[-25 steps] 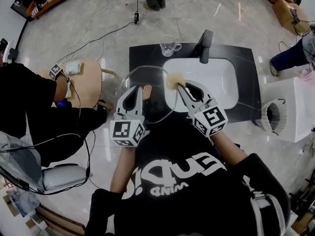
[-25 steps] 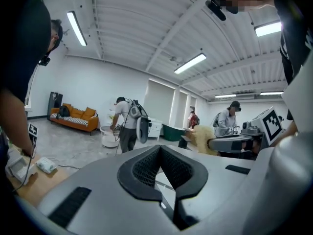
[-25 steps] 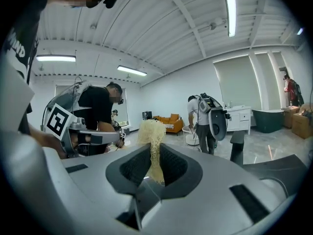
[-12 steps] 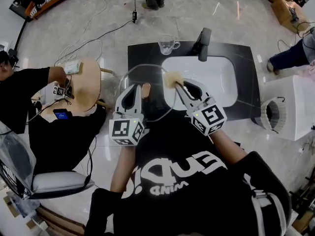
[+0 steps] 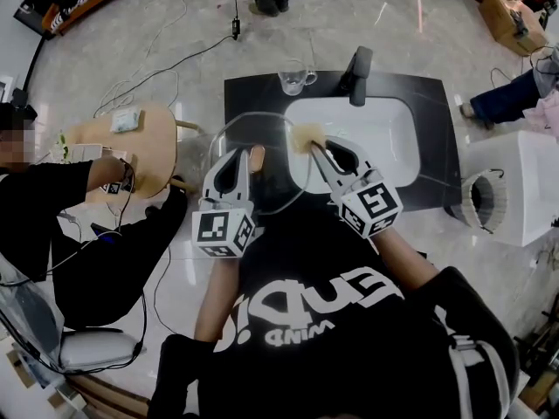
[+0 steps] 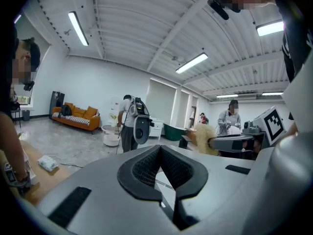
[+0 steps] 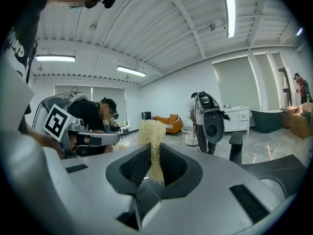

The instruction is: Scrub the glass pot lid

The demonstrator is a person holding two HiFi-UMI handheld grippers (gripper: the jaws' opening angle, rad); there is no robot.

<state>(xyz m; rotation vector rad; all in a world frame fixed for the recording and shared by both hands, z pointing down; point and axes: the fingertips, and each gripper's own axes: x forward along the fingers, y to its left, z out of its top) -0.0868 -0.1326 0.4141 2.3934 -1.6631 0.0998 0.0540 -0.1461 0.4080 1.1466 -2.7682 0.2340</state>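
The glass pot lid (image 5: 272, 186), round and clear with a wooden knob (image 5: 257, 158), is held over the black counter at the sink's left edge. My left gripper (image 5: 237, 154) is shut on its rim. In the left gripper view the lid's edge shows only as a thin pale line between the closed pads of the left gripper (image 6: 160, 149). My right gripper (image 5: 317, 151) is shut on a beige mesh scrubber (image 5: 306, 136), which rests at the lid's upper right edge. The scrubber (image 7: 152, 130) sticks up from the right gripper (image 7: 155, 150).
A white sink (image 5: 384, 138) is set in the black counter (image 5: 441, 147), with a black faucet (image 5: 356, 74) and a glass mug (image 5: 294, 78) behind. A round wooden table (image 5: 148, 147) and a seated person (image 5: 52, 208) are at left. A white cabinet (image 5: 524, 190) and basket (image 5: 482, 204) stand at right.
Both grippers keep their grips and stay almost where they were. The person at left has drawn back from the round table.
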